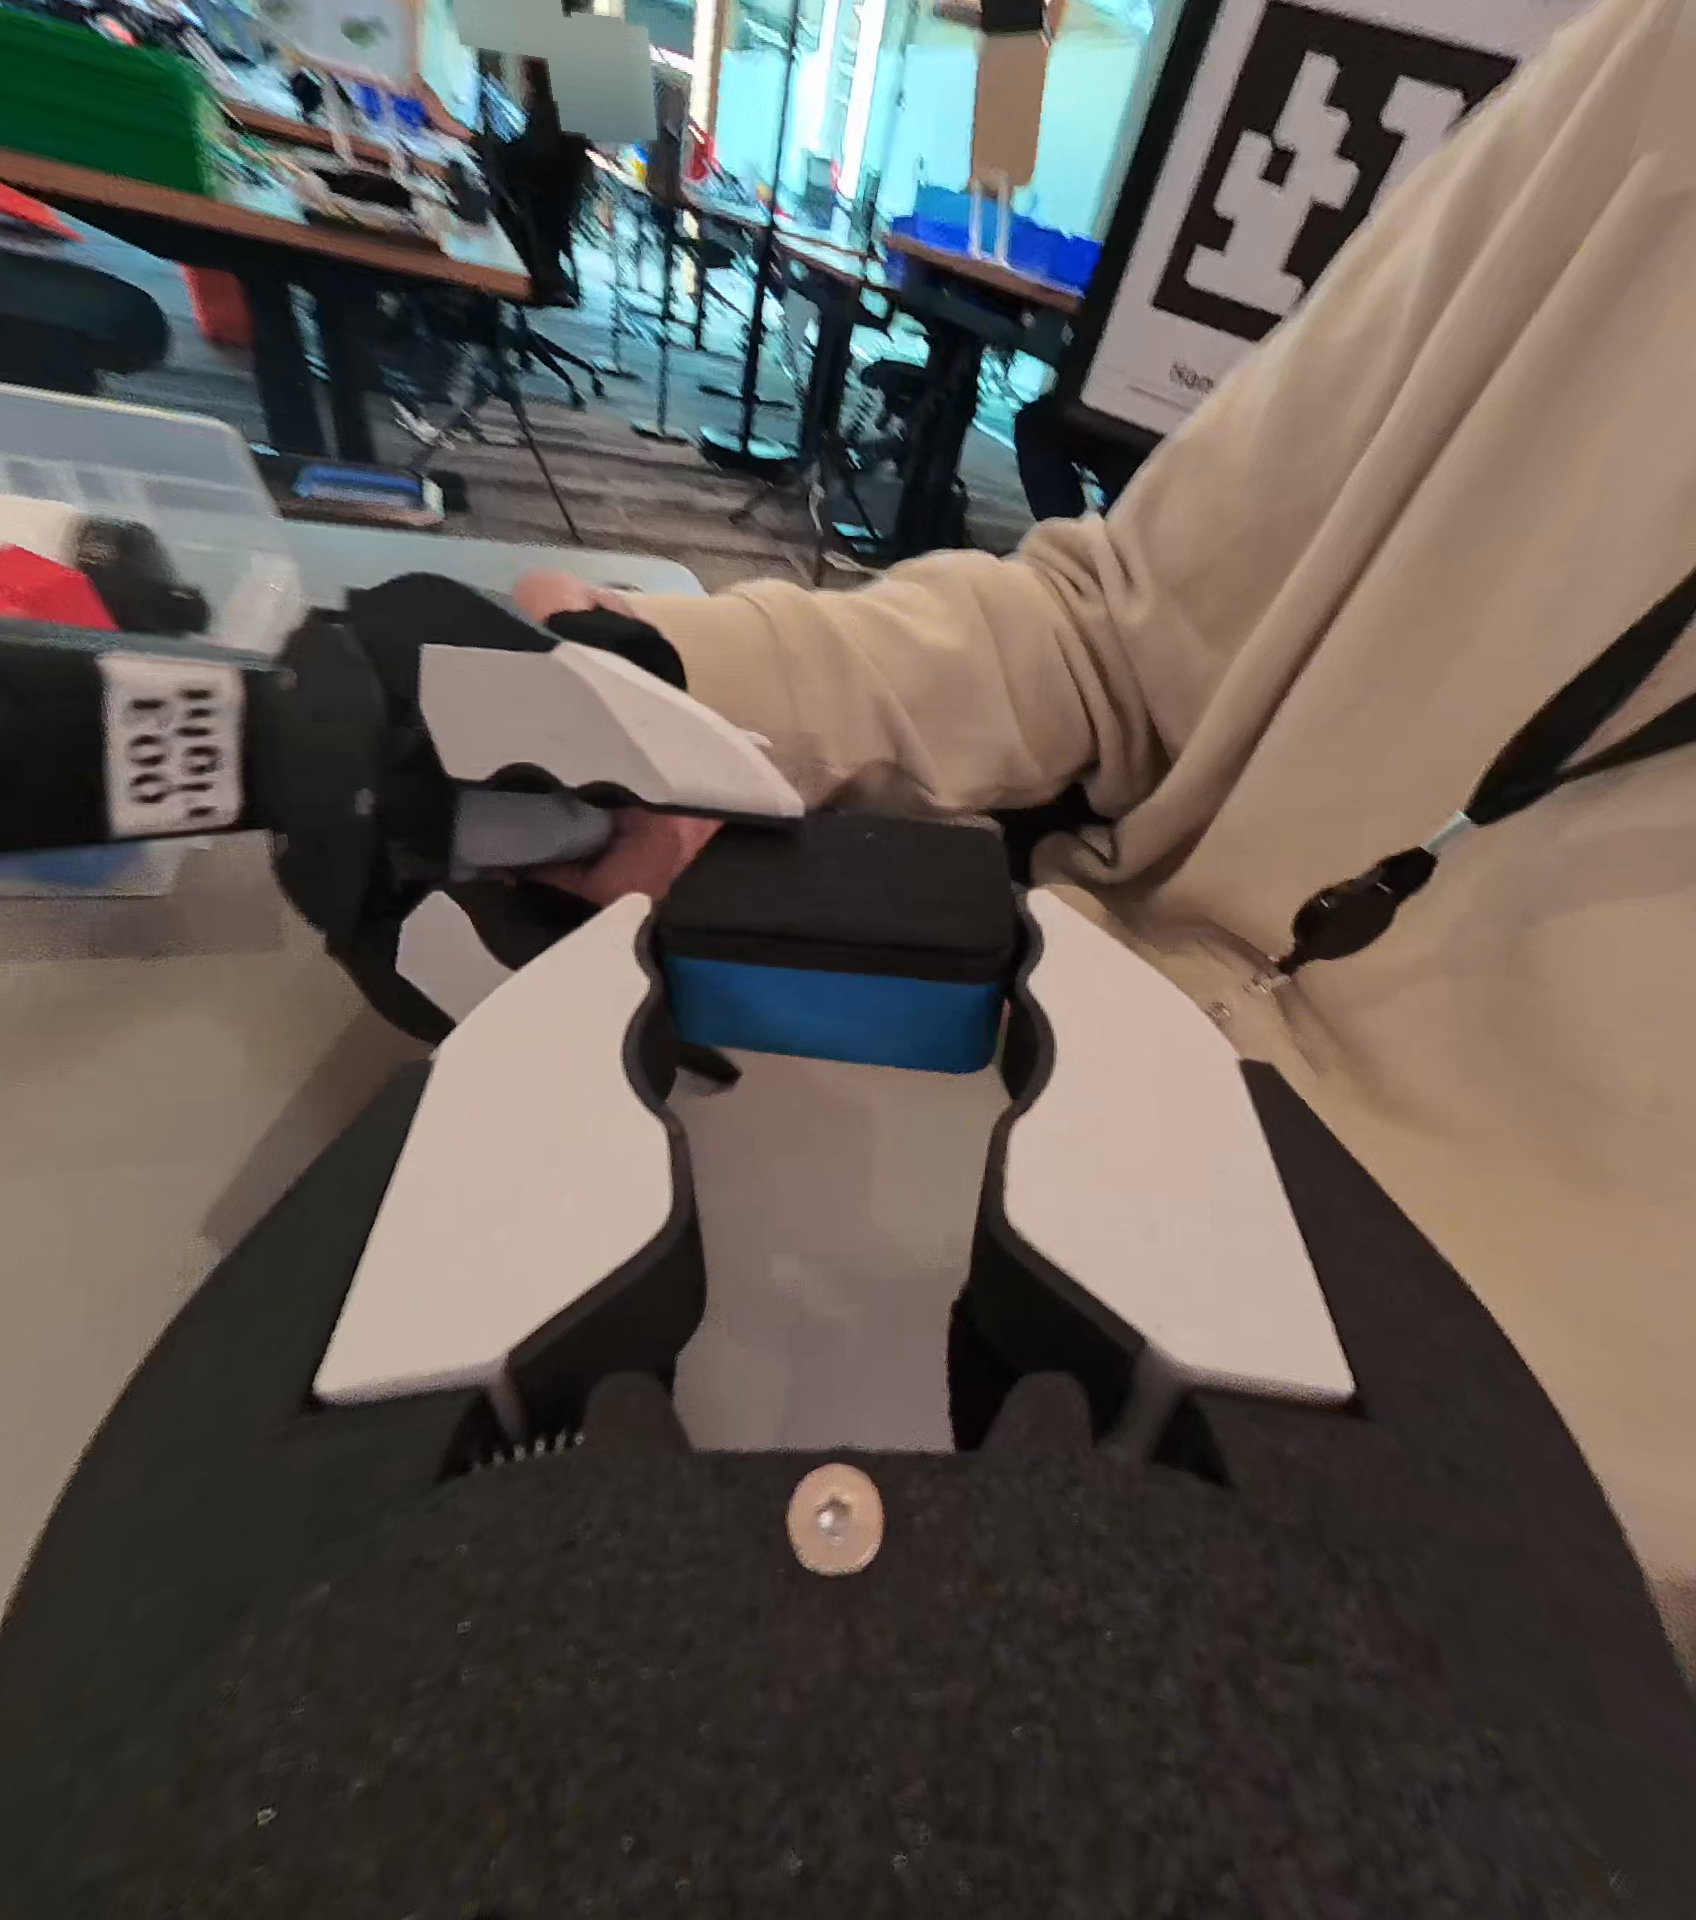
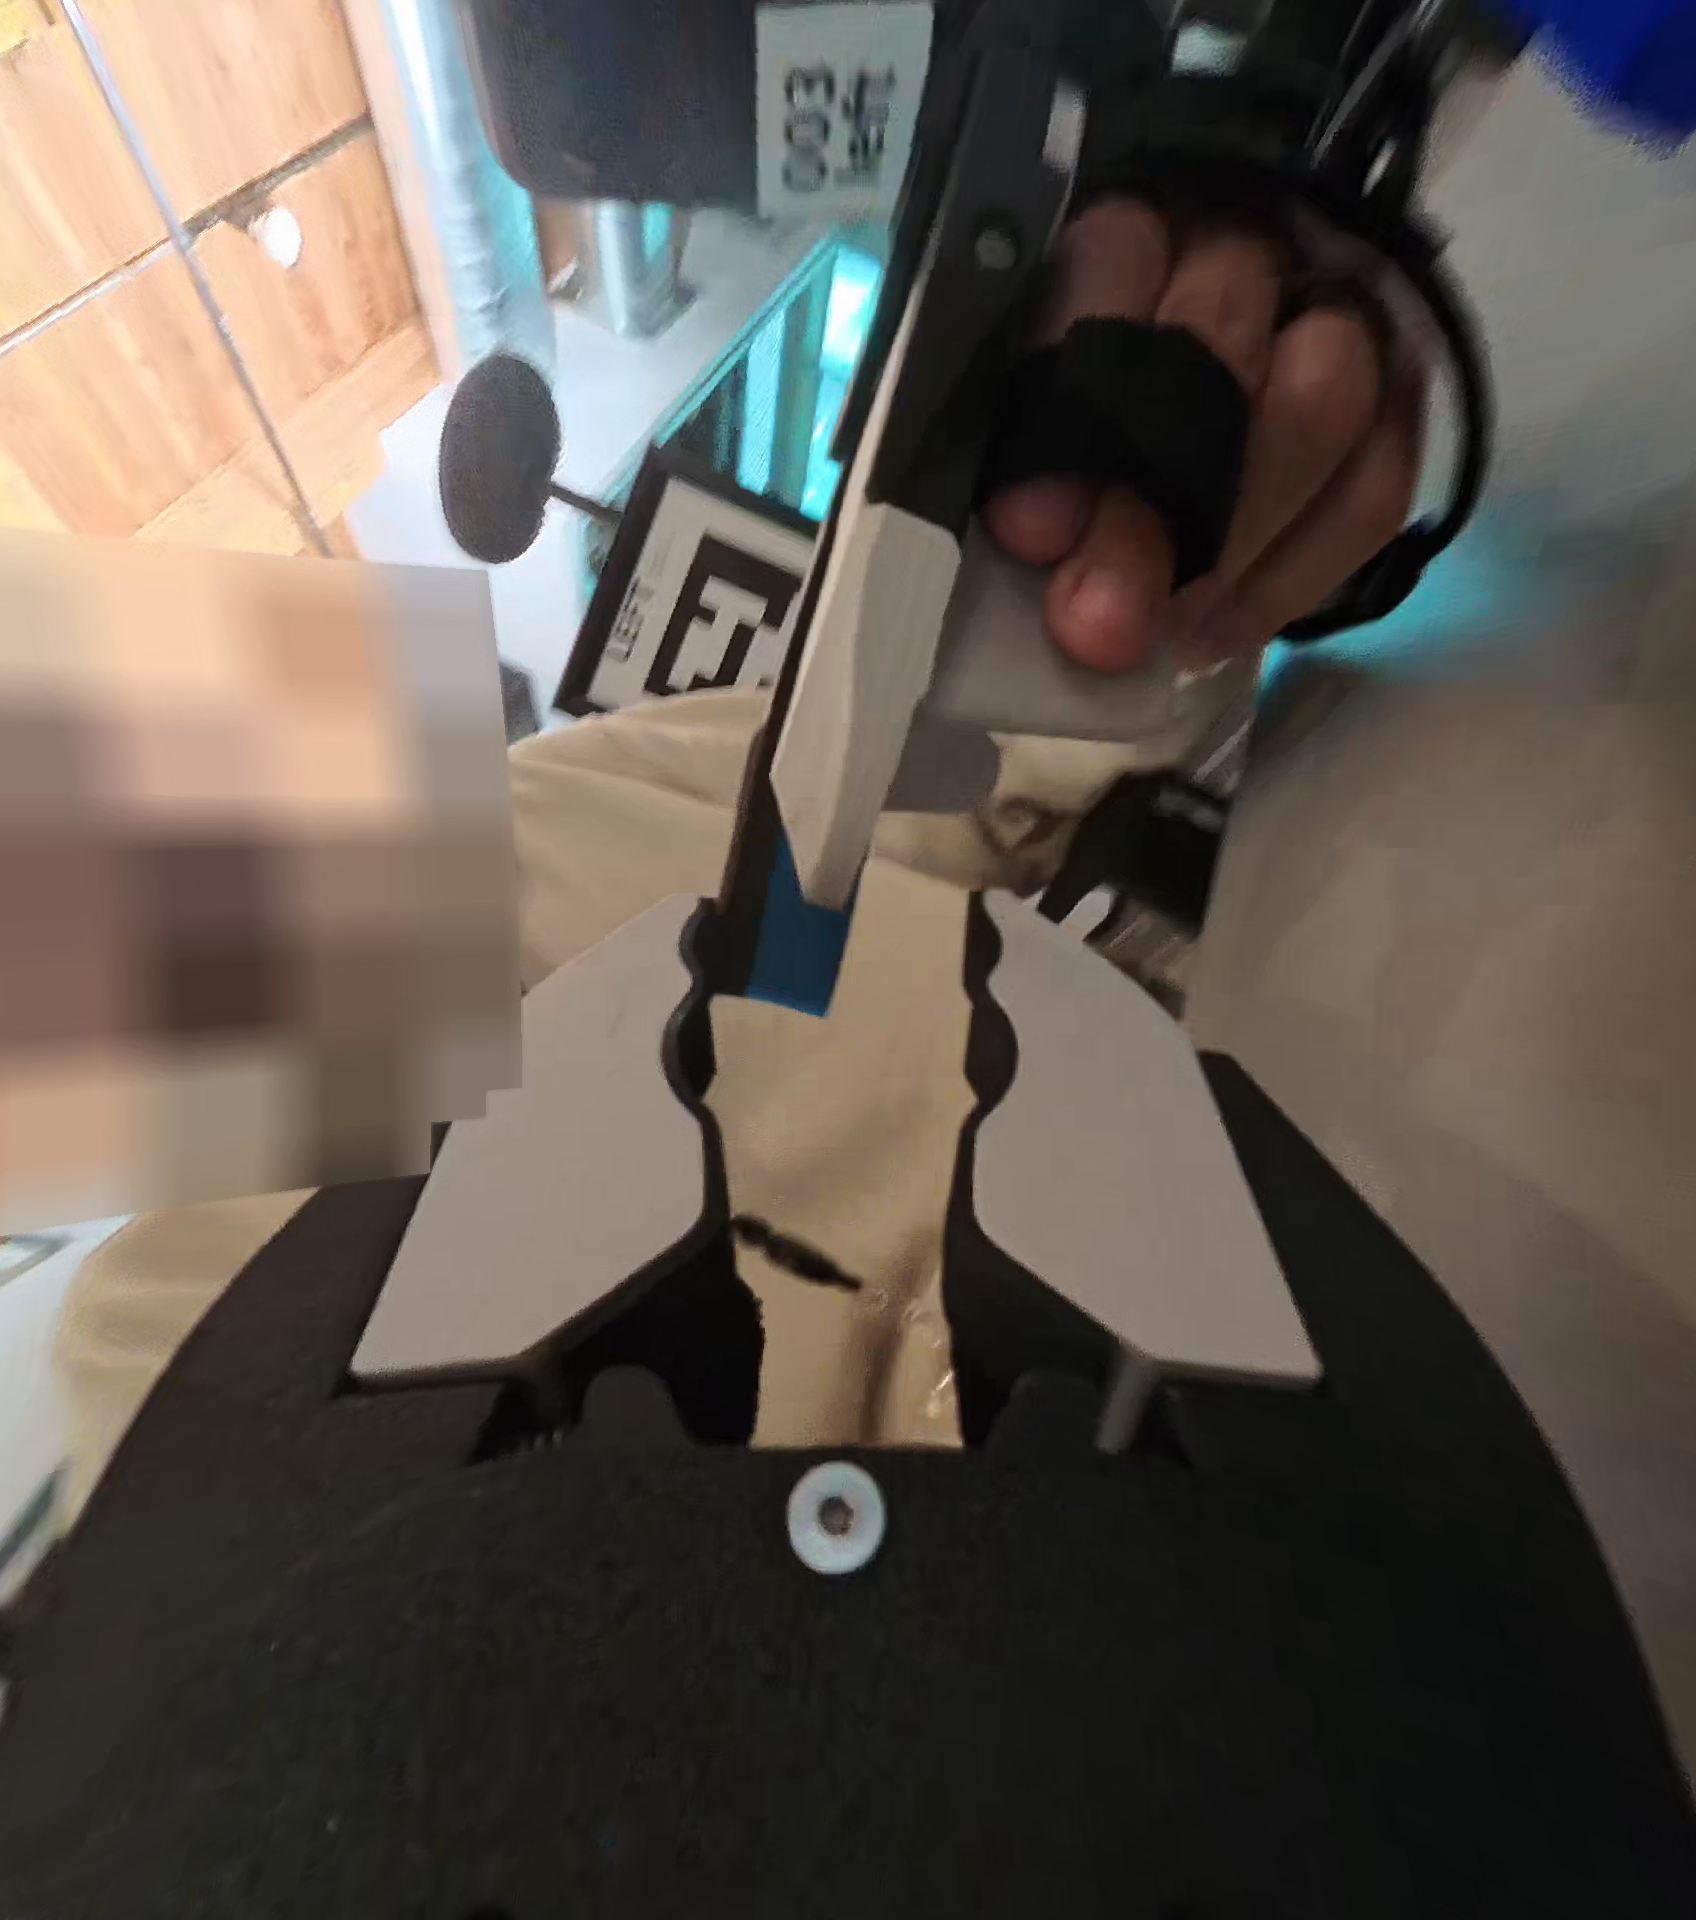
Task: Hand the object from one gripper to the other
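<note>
Fingers of your left gripper [image 1: 836, 971] clamp the black-and-blue case [image 1: 833, 935], while your right gripper [image 2: 839, 961] stands parted around its edge.

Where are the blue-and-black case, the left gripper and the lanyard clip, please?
blue-and-black case [image 1: 828, 1013]: left wrist view, blue side band.
left gripper [image 1: 833, 977]: left wrist view, midway between fingertips.
lanyard clip [image 1: 1343, 914]: left wrist view, black clip body.
</note>
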A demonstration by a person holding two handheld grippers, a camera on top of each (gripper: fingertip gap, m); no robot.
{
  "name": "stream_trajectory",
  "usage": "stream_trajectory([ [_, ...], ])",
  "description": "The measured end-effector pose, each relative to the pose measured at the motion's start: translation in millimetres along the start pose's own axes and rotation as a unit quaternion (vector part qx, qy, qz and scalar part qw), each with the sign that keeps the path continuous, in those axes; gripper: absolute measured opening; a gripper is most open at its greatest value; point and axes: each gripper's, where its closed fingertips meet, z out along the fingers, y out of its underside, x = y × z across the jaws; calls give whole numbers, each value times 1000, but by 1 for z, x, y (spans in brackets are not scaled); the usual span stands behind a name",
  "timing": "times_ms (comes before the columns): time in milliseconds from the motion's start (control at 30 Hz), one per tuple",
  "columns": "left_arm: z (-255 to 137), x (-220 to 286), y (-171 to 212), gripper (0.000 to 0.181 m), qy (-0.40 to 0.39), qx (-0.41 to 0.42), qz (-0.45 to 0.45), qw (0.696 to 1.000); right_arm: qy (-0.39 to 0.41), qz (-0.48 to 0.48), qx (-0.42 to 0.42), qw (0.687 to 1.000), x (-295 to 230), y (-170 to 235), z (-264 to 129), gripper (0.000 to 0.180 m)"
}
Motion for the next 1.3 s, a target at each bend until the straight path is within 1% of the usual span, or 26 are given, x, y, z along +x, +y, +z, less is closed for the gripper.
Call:
stream_trajectory([
  [67,-11,-18,-6,60,-43,24,-10,999,45,-39,57,997,5,-20,-12,53],
  [133,-25,-45,-5,60,-107,31,-45,993,115,-96,120,981,15,-41,-30,53],
  [200,-44,-74,-6,60,-174,57,-93,979,187,-153,167,956,22,-58,-47,52],
  [267,-66,-101,-3,60,-236,90,-155,955,272,-229,187,916,31,-70,-62,52],
  [300,-76,-110,1,60,-259,101,-186,942,315,-280,190,887,35,-75,-67,51],
  [333,-84,-119,7,60,-284,103,-212,930,362,-332,189,850,39,-80,-72,52],
  [400,-91,-129,21,60,-325,83,-236,912,460,-419,165,765,47,-87,-81,56],
  [433,-93,-133,28,60,-346,65,-238,905,499,-457,144,722,49,-90,-82,55],
  [467,-93,-136,34,60,-365,45,-238,899,528,-488,118,685,51,-90,-81,56],
  [567,-84,-136,40,60,-380,12,-226,897,600,-553,38,577,59,-90,-75,56],
  [633,-74,-132,40,60,-372,-6,-217,902,624,-588,3,514,60,-89,-69,50],
  [700,-66,-131,44,60,-377,-33,-206,902,636,-615,-10,466,58,-90,-63,39],
  [800,-59,-130,48,60,-393,-61,-189,898,652,-623,-69,427,67,-85,-58,23],
  [933,-59,-133,55,61,-410,-83,-183,890,686,-634,-129,333,73,-85,-64,22],
  [967,-59,-133,56,61,-409,-82,-183,890,689,-636,-137,318,73,-85,-64,22],
  [1000,-59,-133,56,61,-407,-79,-181,892,691,-637,-140,312,73,-85,-64,21],
  [1167,-63,-127,38,63,-374,-24,-166,912,698,-633,-127,309,64,-87,-72,21],
  [1233,-70,-125,31,68,-361,-3,-164,918,700,-628,-117,319,61,-88,-79,21],
  [1267,-73,-123,28,69,-349,0,-163,923,698,-628,-102,328,57,-88,-82,21],
  [1300,-75,-119,27,69,-334,-2,-157,929,691,-629,-85,345,54,-89,-82,21],
])
